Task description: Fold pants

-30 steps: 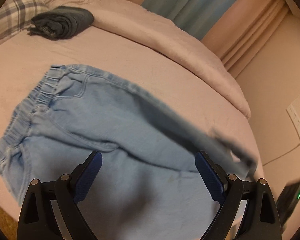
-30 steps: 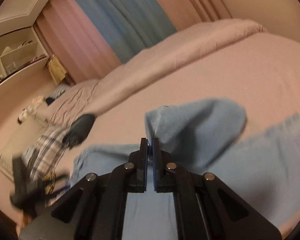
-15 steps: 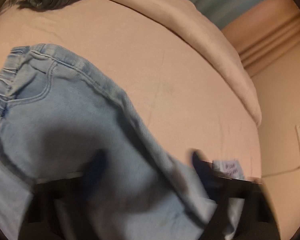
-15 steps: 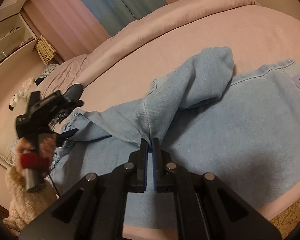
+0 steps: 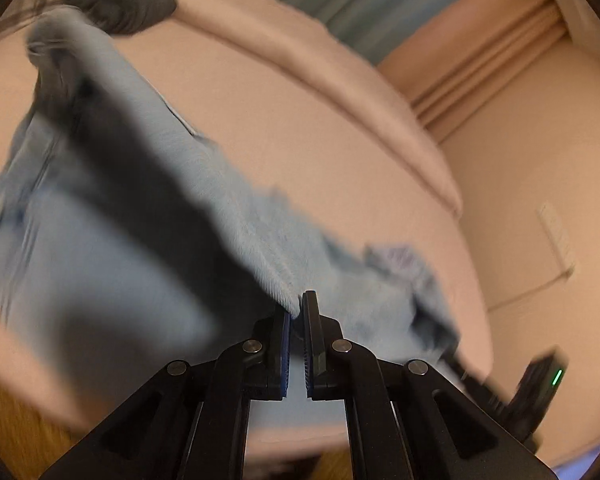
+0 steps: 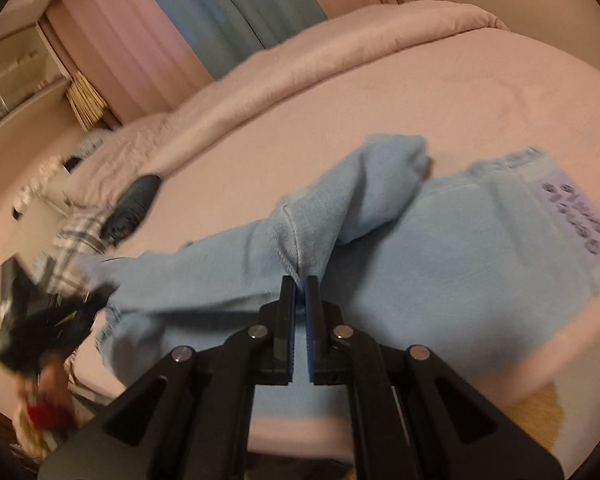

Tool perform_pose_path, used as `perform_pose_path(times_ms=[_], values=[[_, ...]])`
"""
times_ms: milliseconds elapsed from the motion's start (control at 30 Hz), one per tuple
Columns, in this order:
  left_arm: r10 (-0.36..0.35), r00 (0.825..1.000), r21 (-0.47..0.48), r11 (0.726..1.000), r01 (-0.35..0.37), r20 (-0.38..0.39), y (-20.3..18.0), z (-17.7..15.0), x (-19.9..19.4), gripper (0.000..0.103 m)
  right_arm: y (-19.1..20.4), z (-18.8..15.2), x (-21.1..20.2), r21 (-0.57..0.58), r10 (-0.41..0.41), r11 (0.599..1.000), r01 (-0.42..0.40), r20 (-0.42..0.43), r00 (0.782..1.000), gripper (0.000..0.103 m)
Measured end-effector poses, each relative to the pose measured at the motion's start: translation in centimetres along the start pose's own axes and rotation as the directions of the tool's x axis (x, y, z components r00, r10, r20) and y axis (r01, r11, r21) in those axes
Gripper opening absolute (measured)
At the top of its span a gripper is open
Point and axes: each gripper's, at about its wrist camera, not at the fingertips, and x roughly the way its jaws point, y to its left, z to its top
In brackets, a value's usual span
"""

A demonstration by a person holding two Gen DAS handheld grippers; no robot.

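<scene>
Light-blue denim pants (image 6: 440, 264) sprawl across the bed ahead of both tongs, one leg flopped back over the other, a seamed fold pinched between the right tongs' tips, lilac printed patch far right.

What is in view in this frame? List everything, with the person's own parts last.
pants: one, light blue denim, spread on the bed, an edge pinched up by both grippers
label: one, lilac with dark print, on the pants near the right end
bed: one, pink cover, under everything
dark garment: one, dark grey, rolled, far side of the bed
plaid cloth: one, grey and white, beside the dark garment
curtains: blue panel between pink ones, behind the bed
shelf: one, pale, far left
left gripper: black, blue pads, shut on the pants
right gripper: black, blue pads, shut on the pants
</scene>
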Motion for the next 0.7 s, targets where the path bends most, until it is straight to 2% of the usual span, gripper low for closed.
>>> perform_pose_path(times_ms=[67, 133, 200, 267, 333, 367, 467, 500, 567, 600, 633, 667, 700], values=[[0.056, 0.998, 0.030, 0.998, -0.055, -0.042, 0.7, -2.3, 1.0, 0.003, 0.0, -0.5, 0.1, -0.035, -0.064, 0.997, 0.063, -0.046, 0.997, 0.010], [0.105, 0.991, 0.039, 0.994, -0.102, -0.084, 1.2, -3.4, 2.7, 0.003, 0.2, -1.0, 0.4, -0.092, -0.165, 0.983, 0.158, -0.078, 0.983, 0.021], [0.118, 0.990, 0.030, 0.993, -0.116, -0.080, 1.4, -3.6, 3.5, 0.003, 1.2, -0.7, 0.5, -0.155, -0.254, 0.957, 0.244, -0.052, 0.966, 0.041], [0.123, 0.991, 0.041, 0.992, -0.121, -0.055, 1.0, -3.2, 3.4, 0.003, 2.8, 0.0, 0.4, -0.228, -0.319, 0.923, 0.311, 0.004, 0.948, 0.048], [0.137, 0.989, 0.069, 0.989, -0.134, -0.047, 0.5, -3.3, 3.5, 0.003, 4.2, 0.9, 0.5, -0.285, -0.322, 0.903, 0.322, 0.048, 0.945, 0.062], [0.141, 0.989, 0.077, 0.988, -0.137, -0.044, 0.1, -3.6, 3.7, 0.003, 4.8, 1.5, 1.0, -0.311, -0.318, 0.896, 0.318, 0.052, 0.947, 0.063], [0.129, 0.991, 0.074, 0.989, -0.126, -0.041, 0.1, -3.5, 3.6, 0.003, 6.3, 2.8, 4.5, -0.407, -0.358, 0.847, 0.343, 0.040, 0.933, 0.063], [0.122, 0.992, 0.069, 0.991, -0.119, -0.044, 0.8, -4.2, 3.0, 0.003, 6.6, 3.1, 6.0, -0.445, -0.388, 0.819, 0.362, 0.036, 0.921, 0.061], [0.097, 0.994, 0.045, 0.994, -0.095, -0.045, 1.7, -4.0, 2.2, 0.006, 6.3, 3.4, 8.9, -0.496, -0.465, 0.759, 0.422, 0.041, 0.884, 0.055], [0.089, 0.995, 0.030, 0.996, -0.088, -0.044, 2.0, -3.9, 1.9, 0.009, 5.8, 3.6, 10.1, -0.502, -0.496, 0.739, 0.448, 0.043, 0.867, 0.042], [0.082, 0.996, 0.020, 0.996, -0.081, -0.042, 2.2, -3.8, 1.8, 0.011, 5.1, 3.8, 11.3, -0.503, -0.513, 0.735, 0.455, 0.027, 0.858, 0.018], [0.069, 0.997, 0.003, 0.998, -0.069, -0.042, 2.7, -3.7, 1.5, 0.011, 4.3, 4.1, 12.1, -0.492, -0.505, 0.753, 0.438, -0.004, 0.863, 0.011], [0.064, 0.997, -0.011, 0.998, -0.065, -0.043, 2.9, -3.5, 1.4, 0.011, 3.6, 4.6, 12.3, -0.459, -0.486, 0.781, 0.424, -0.021, 0.873, 0.010]])
